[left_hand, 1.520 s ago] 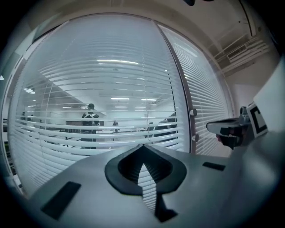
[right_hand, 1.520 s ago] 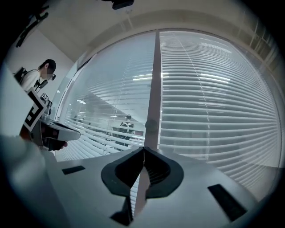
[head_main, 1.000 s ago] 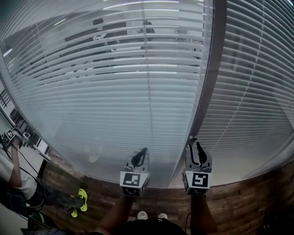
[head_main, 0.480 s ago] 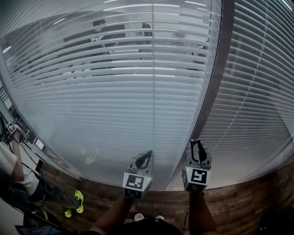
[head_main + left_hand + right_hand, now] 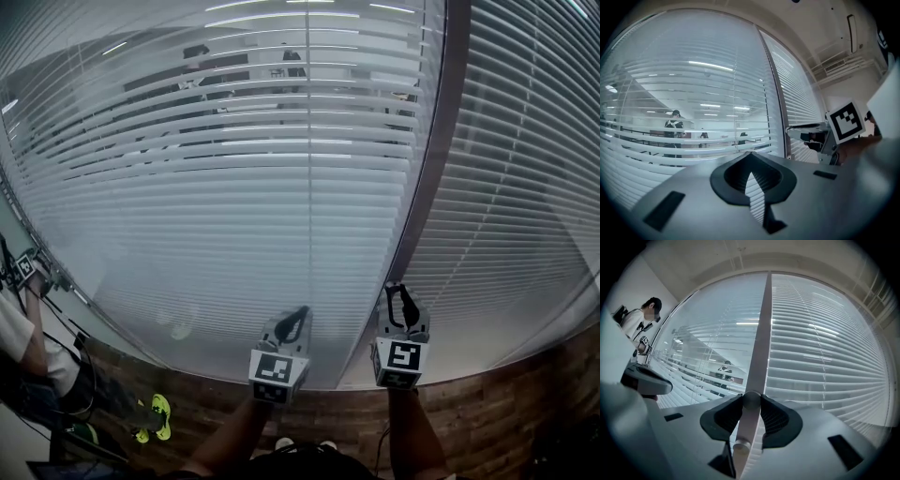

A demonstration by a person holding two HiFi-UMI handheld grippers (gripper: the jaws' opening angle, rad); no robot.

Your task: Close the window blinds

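White slatted blinds [image 5: 234, 197] hang behind glass on the left pane, and a room shows through the gaps between their upper slats. A second blind [image 5: 525, 187] covers the right pane. My right gripper [image 5: 400, 292] points level at the dark window post [image 5: 433, 159]. In the right gripper view its pads sit against both sides of the grey blind wand [image 5: 746, 423], whose round end cap hangs just below them. Its jaws have just been opening slightly, with the wand still between them. My left gripper [image 5: 298, 316] hovers beside it with its tips together [image 5: 750, 153] and nothing held.
Dark wood flooring [image 5: 328, 412] runs along the foot of the window. A person [image 5: 19, 347] stands at the far left with gear and cables and also appears in the right gripper view [image 5: 640, 319]. Figures [image 5: 672, 126] stand in the room beyond the glass.
Both grippers stay almost where they were. The head view has shifted a little, and the slats look the same as before.
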